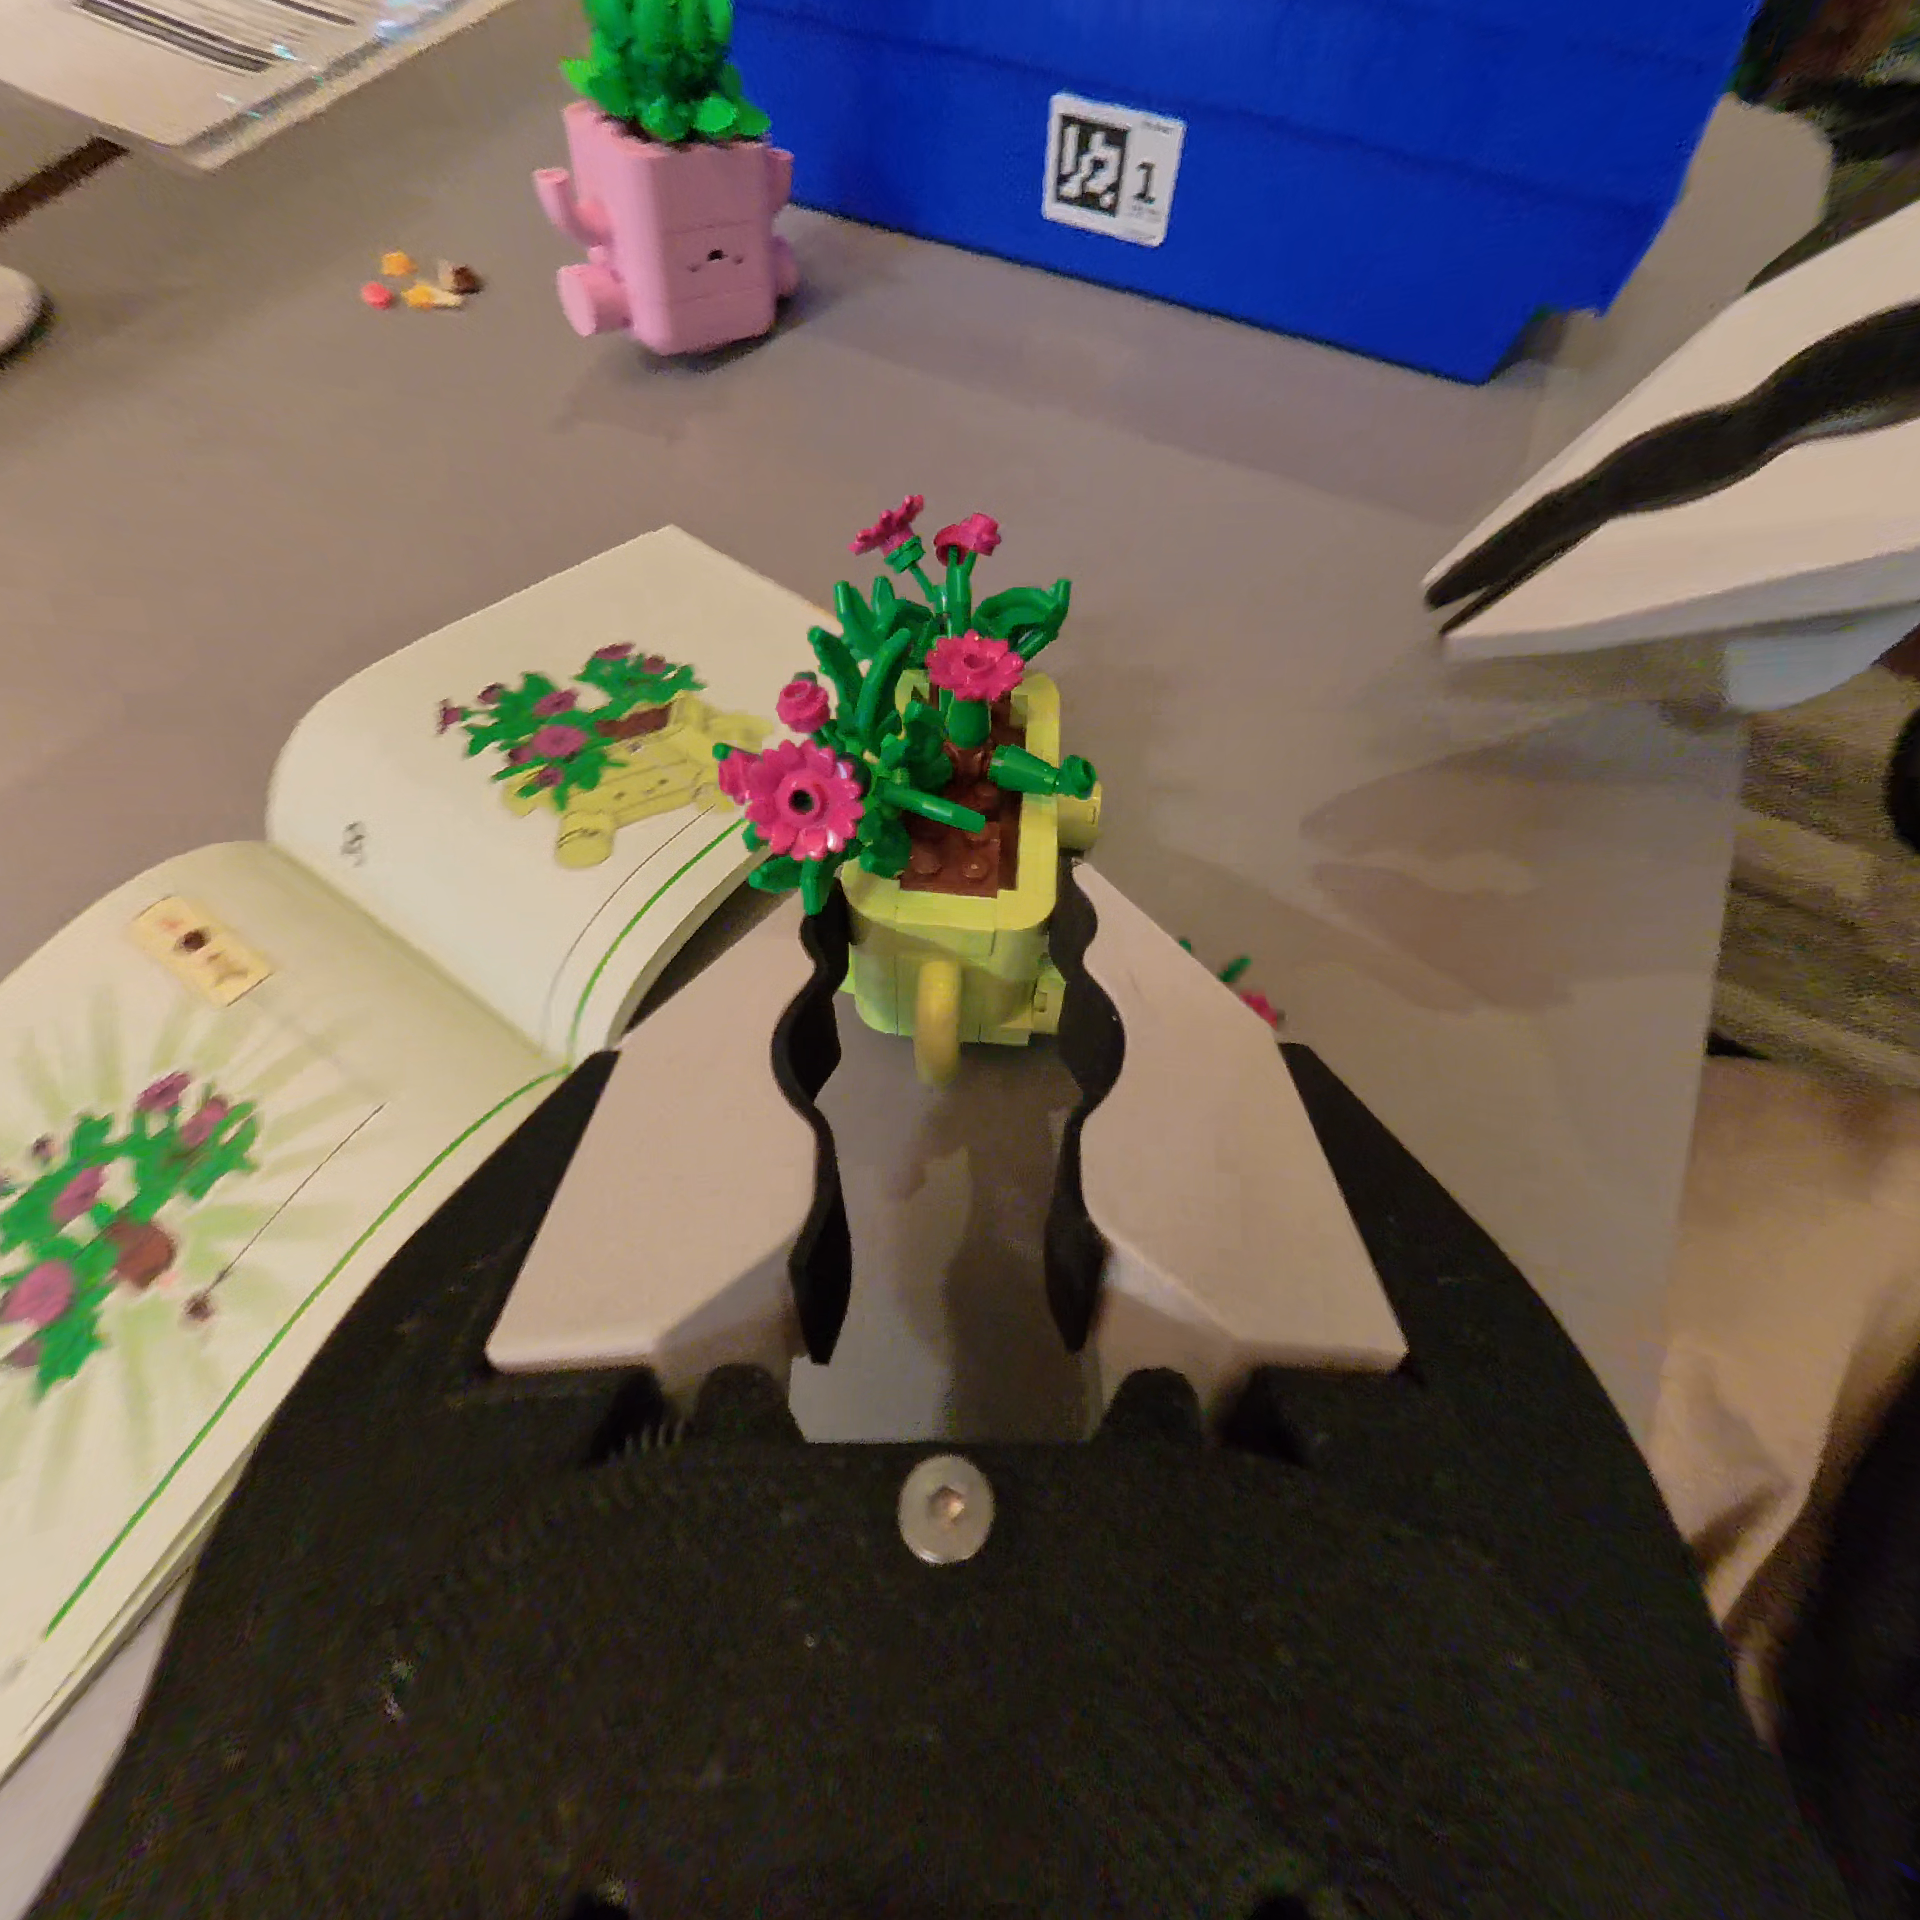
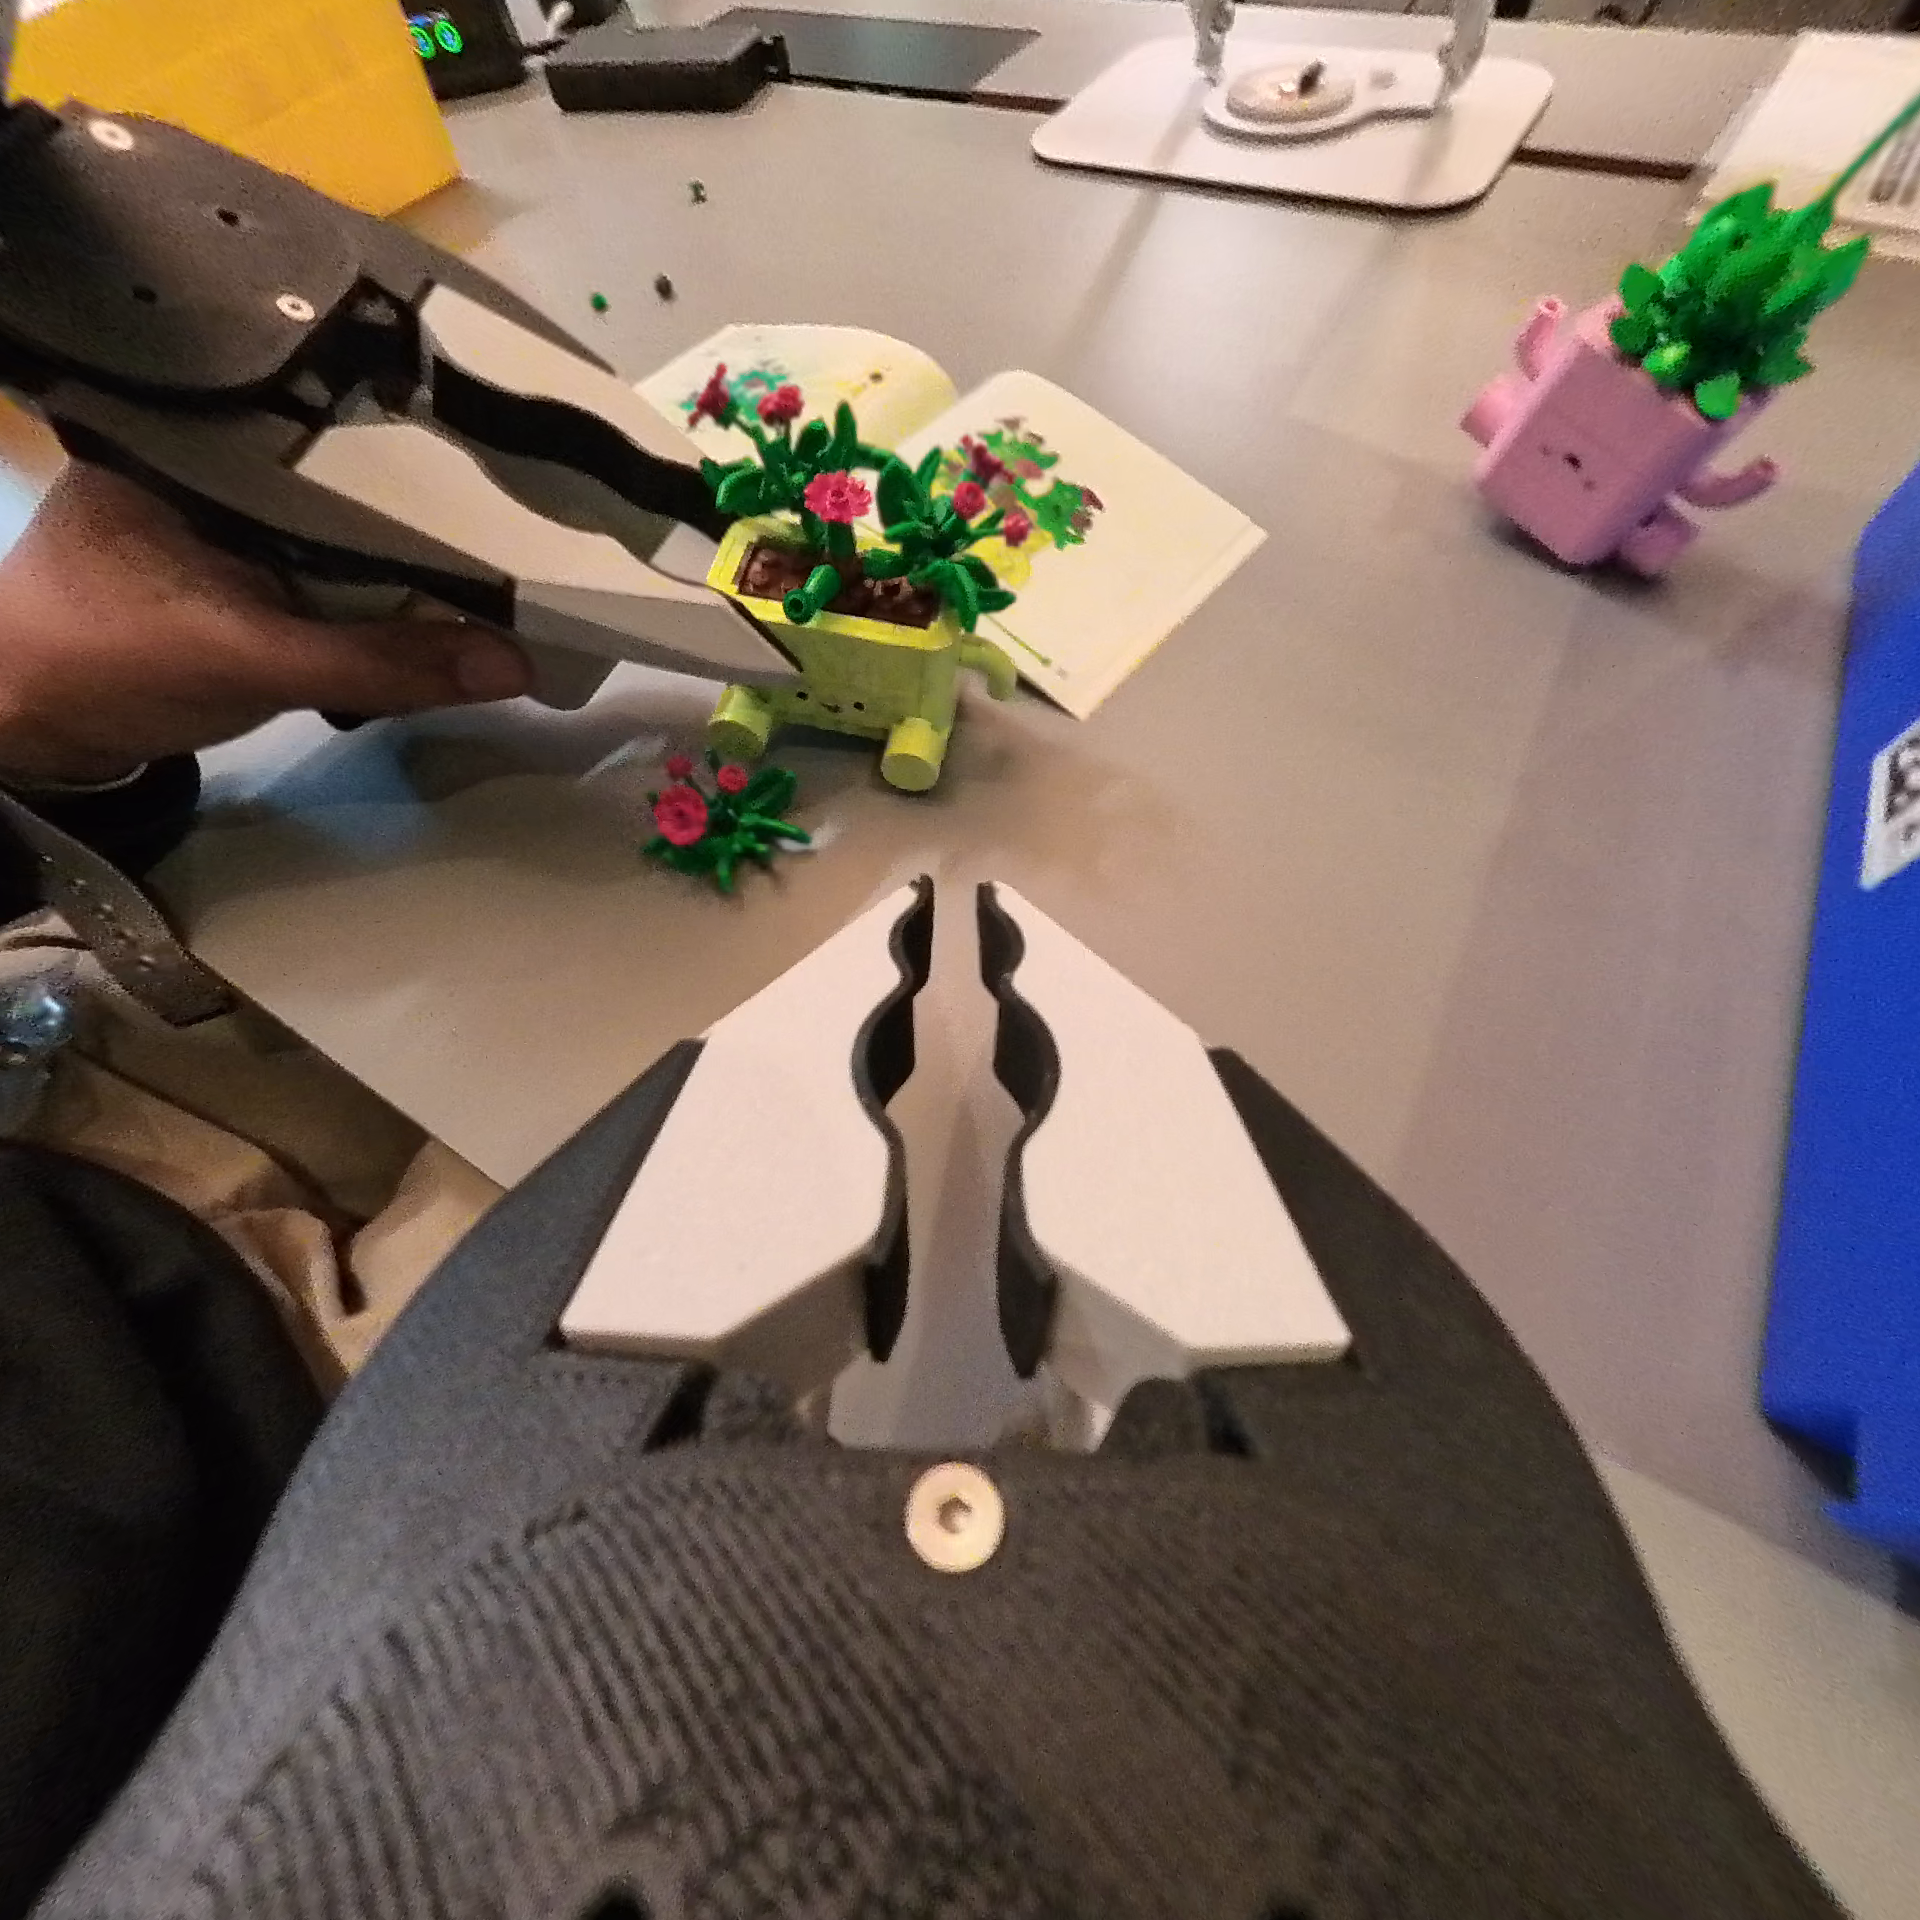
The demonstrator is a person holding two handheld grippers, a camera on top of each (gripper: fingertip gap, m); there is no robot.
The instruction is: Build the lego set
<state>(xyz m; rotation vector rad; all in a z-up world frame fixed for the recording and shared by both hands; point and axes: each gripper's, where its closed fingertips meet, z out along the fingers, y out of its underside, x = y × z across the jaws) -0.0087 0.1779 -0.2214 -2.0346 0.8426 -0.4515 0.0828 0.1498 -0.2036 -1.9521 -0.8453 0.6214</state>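
A lime-green Lego pot (image 1: 951, 935) with pink flowers and green leaves stands on the grey table (image 1: 1195, 499). My left gripper (image 1: 951, 920) is shut on the pot's two sides, near its rim. In the right wrist view the pot (image 2: 862, 665) rests on its stubby feet, with the left gripper (image 2: 743, 582) clamping it from the left. A loose flower-and-leaf cluster (image 2: 717, 821) lies on the table just in front of the pot. My right gripper (image 2: 954, 891) is shut and empty, hovering short of the cluster. It also shows at the right in the left wrist view (image 1: 1444, 608).
An open instruction booklet (image 1: 416, 831) lies left of and behind the pot. A pink Lego pot with a green plant (image 1: 675, 229) stands farther back, with small loose pieces (image 1: 421, 286) beside it. A blue bin (image 1: 1247, 187) borders the far side. A person's hand (image 2: 260, 644) holds the left gripper.
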